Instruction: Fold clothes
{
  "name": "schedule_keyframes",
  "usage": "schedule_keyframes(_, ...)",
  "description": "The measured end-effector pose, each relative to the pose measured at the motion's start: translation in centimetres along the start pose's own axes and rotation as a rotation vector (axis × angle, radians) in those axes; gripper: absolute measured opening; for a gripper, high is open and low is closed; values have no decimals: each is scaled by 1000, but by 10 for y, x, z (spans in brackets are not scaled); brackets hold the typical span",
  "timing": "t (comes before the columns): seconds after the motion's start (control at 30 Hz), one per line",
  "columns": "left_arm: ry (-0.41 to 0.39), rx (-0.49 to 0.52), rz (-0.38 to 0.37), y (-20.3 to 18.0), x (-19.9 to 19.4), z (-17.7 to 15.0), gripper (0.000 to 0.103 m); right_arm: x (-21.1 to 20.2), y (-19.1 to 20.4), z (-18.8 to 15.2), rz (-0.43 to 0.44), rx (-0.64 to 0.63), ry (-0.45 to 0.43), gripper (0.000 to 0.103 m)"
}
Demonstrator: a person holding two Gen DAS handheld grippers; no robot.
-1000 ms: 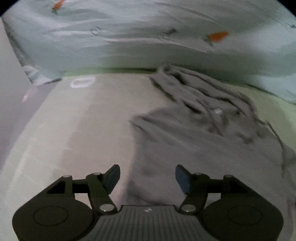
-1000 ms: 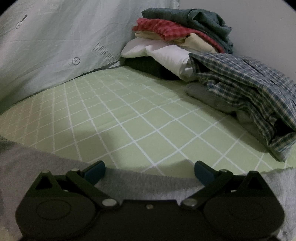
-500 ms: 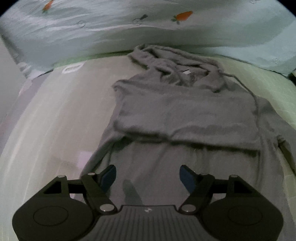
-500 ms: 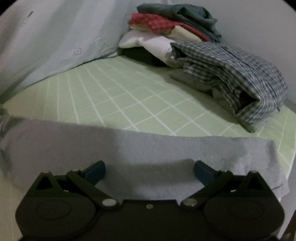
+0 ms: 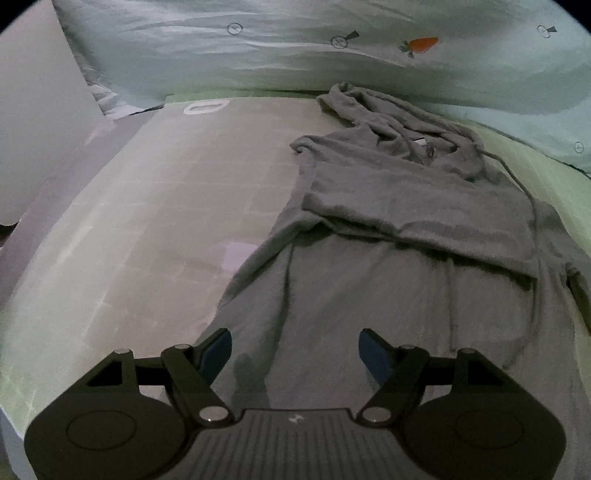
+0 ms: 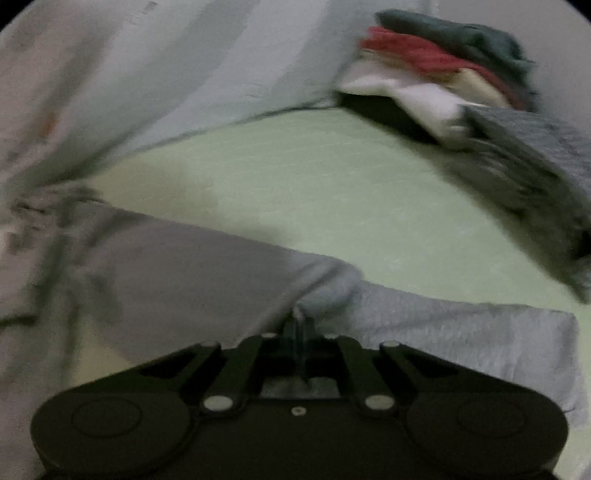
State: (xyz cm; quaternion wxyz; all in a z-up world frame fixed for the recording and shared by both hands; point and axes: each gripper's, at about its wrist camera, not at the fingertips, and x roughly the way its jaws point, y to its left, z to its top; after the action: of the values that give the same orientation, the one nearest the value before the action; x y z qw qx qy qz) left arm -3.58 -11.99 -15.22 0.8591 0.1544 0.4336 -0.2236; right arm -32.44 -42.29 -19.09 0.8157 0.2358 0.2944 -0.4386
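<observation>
With the grey fleece hooded garment (image 5: 417, 206) spread on the green checked bed (image 6: 332, 192), the right gripper (image 6: 300, 321) has just closed, pinching its edge, while the left gripper (image 5: 295, 350) hovers wide open and empty above the hem, so the next move is probably a matching pinch there.

A bed covered in a pale green sheet with a white grid pattern (image 6: 325, 192) fills both views under dim, low light, its surface washed greyish toward 9 o'clock in the left wrist view. A rumpled pale blue quilt printed with small orange carrots and round line motifs (image 5: 295, 48) banks along the bed's far edge from 10 to 2 o'clock, with a plain white wall panel (image 5: 33, 122) standing at 9 o'clock. In the blurred right wrist view, a plain grey wall (image 6: 546, 33) rises at 1 o'clock.
</observation>
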Motion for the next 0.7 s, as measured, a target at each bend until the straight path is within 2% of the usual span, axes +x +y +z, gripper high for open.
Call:
schedule_keyframes(0.07,5,4,6,4,-2,-4,76,-5,29,3,126,-67,-11,3)
schedule_keyframes(0.1,9,5,9,5,-3,-6,76,-7,46,3,214,-110,11,4)
schedule_keyframes(0.17,15,8,13,8,-4,-9,76,-9,73,-1,279,-202,36,5)
schedule_keyframes(0.2,18,10,14,9,-4,-11,76,-13,84,-5,286,-251,32,12)
schedule_keyframes(0.23,20,12,14,10,-5,-12,76,-18,88,-8,280,-272,26,24)
schedule_keyframes(0.27,22,16,14,11,-5,-14,77,-22,90,-12,273,-287,20,31)
schedule_keyframes(0.3,24,20,14,11,-6,-15,77,-26,87,-14,253,-281,8,43)
schedule_keyframes(0.33,26,24,13,12,-6,-16,77,-31,80,-15,221,-252,-7,47)
schedule_keyframes(0.4,30,31,13,13,-7,-19,77,-36,61,-14,149,-165,-22,50)
schedule_keyframes(0.5,35,36,17,15,-7,-20,77,-41,24,-16,35,-11,-43,60)
schedule_keyframes(0.6,39,46,20,15,-7,-20,77,-33,-5,-21,-98,65,-18,65)
schedule_keyframes(0.7,43,71,24,12,-7,-21,77,-22,-20,-26,-156,107,13,82)
